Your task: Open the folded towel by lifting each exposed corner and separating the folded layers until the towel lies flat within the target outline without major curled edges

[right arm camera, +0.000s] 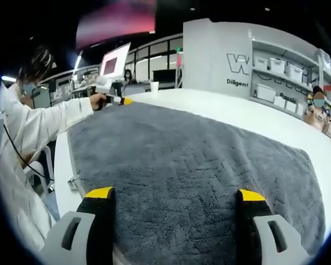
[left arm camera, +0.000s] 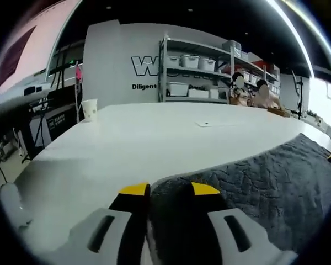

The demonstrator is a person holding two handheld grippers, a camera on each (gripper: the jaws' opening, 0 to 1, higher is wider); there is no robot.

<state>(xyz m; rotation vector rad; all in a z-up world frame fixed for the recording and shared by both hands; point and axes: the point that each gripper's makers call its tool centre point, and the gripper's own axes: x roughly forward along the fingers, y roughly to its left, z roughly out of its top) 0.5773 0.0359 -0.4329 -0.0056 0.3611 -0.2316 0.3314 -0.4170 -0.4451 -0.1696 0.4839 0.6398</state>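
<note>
In the left gripper view, a white paper cup (left arm camera: 90,109) is seen standing near the far left edge of the white table (left arm camera: 143,138). Nearer the lens, the left gripper (left arm camera: 169,190) is seen with its yellow-tipped jaws drawn close together, and a corner of the grey towel (left arm camera: 254,182) is pinched between them. From that corner the towel is spread away to the right across the table, its edge lying in a soft curve. Behind the table, a shelving rack (left arm camera: 198,72) loaded with white bins is set against a grey wall bearing lettering (only partly readable).

In the right gripper view, a person's white sleeve (right arm camera: 44,121) is stretched in from the left, and the left gripper (right arm camera: 123,101) is held at the far corner of the grey towel (right arm camera: 193,165), though whether that corner is lifted off the table (right arm camera: 298,132) cannot be told at this size. The towel is laid open over most of the tabletop, in what looks like a single flat layer. At the bottom, the right gripper (right arm camera: 175,194) is shown with its jaws spread wide apart above the towel's near part, nothing being gripped between them. The shelving rack (right arm camera: 287,77) is seen at the right.
</note>
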